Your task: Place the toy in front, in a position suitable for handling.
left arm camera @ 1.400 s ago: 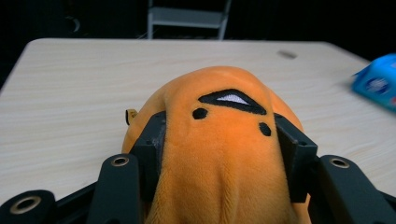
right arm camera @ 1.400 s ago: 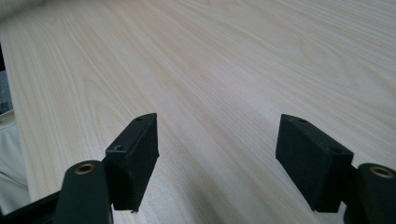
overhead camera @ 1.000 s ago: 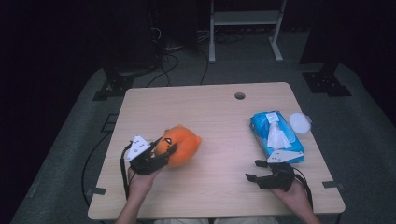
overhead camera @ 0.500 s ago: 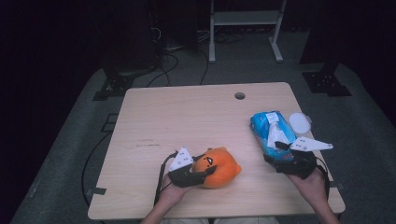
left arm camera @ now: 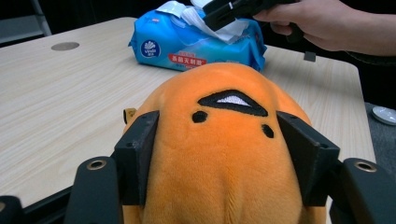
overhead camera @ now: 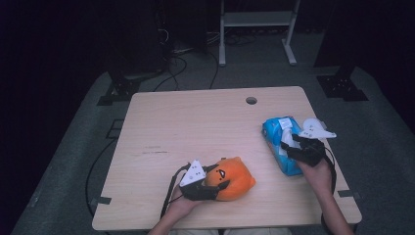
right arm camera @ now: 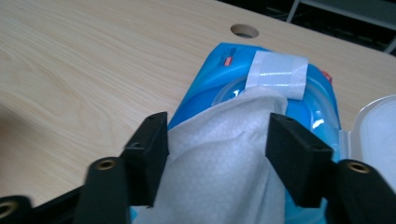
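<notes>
An orange plush toy [overhead camera: 234, 177] with a stitched face lies near the table's front edge. My left gripper [overhead camera: 220, 186] is shut on it. In the left gripper view both pads touch the sides of the plush toy [left arm camera: 219, 186], and the jaws have just been opening. A blue wipe pack [overhead camera: 272, 130] lies at the right with its lid [right arm camera: 378, 126] flipped open. A white wipe [right arm camera: 219, 154] sticks out of the pack [right arm camera: 224, 70]. My right gripper [right arm camera: 217, 140] is open around this wipe; its jaws have just been closing, with the wipe between them.
The wooden table [overhead camera: 195, 127] has a round cable hole [overhead camera: 251, 100] at the back right. A white metal frame [overhead camera: 254, 19] and cables stand on the dark floor behind. The left gripper view shows the other hand's gripper [left arm camera: 224, 11] over the pack [left arm camera: 187, 46].
The left hand brought the plush toy rightward and down toward the front edge. The right hand moved from the front edge up onto the wipe pack, and its jaws came in around the wipe.
</notes>
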Demonstrator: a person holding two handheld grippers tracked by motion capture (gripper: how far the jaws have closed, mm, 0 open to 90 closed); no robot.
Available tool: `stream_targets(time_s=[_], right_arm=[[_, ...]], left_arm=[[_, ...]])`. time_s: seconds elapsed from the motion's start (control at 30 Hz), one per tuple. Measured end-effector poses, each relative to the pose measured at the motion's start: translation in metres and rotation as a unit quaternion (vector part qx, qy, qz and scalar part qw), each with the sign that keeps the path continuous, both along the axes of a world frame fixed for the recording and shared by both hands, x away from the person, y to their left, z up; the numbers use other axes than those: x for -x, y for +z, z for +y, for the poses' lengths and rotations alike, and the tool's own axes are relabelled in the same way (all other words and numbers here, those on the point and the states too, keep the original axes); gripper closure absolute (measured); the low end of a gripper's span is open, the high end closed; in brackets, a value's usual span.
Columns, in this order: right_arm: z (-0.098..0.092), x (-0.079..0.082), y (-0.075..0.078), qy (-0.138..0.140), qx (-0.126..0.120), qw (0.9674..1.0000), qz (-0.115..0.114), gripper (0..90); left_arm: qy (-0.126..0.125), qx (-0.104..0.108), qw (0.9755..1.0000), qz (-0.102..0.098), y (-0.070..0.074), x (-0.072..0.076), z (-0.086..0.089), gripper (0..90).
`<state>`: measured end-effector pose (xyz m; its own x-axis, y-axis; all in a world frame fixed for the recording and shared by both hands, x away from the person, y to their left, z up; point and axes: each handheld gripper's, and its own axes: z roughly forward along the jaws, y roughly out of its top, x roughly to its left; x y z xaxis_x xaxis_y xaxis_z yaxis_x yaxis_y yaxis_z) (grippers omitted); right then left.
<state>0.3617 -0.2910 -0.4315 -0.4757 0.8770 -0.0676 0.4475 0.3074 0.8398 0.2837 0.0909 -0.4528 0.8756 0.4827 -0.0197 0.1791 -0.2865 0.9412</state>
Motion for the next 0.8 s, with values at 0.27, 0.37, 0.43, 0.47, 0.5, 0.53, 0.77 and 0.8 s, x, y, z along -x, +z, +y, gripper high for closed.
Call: stream_targets(time_s=[0.27,0.37,0.43,0.47,0.5,0.53,0.77,0.8], right_arm=[[-0.009,-0.004,-0.005,-0.006,-0.021,0.9997,0.013,65.9],[-0.013,-0.004,-0.006,-0.011,-0.029,0.9993,0.02,75.2],[-0.015,-0.004,-0.007,-0.009,-0.039,0.9988,0.029,77.9],[-0.015,-0.004,-0.007,-0.007,-0.039,0.9988,0.03,79.5],[-0.015,-0.004,-0.006,-0.005,-0.039,0.9988,0.029,81.6],[-0.014,-0.004,-0.005,-0.002,-0.038,0.9989,0.028,83.0],[-0.016,-0.001,0.0,-0.003,-0.053,0.9984,0.02,86.6],[-0.017,0.0,0.002,-0.003,-0.059,0.9981,0.019,86.7]], left_arm=[[0.0,-0.019,0.9998,-0.011,0.0,0.004,0.002,32.2],[0.001,-0.015,0.9998,-0.011,-0.001,0.003,0.004,30.8],[0.0,-0.015,0.9998,-0.011,-0.002,0.003,0.005,30.1],[0.001,-0.014,0.9998,-0.011,-0.002,0.003,0.004,29.9],[0.001,-0.015,0.9998,-0.012,-0.002,0.003,0.004,29.8],[0.001,-0.015,0.9998,-0.013,-0.002,0.003,0.004,29.7],[0.0,-0.018,0.9997,-0.016,-0.002,0.003,0.004,29.6],[0.0,-0.019,0.9997,-0.018,-0.002,0.004,0.004,29.6]])
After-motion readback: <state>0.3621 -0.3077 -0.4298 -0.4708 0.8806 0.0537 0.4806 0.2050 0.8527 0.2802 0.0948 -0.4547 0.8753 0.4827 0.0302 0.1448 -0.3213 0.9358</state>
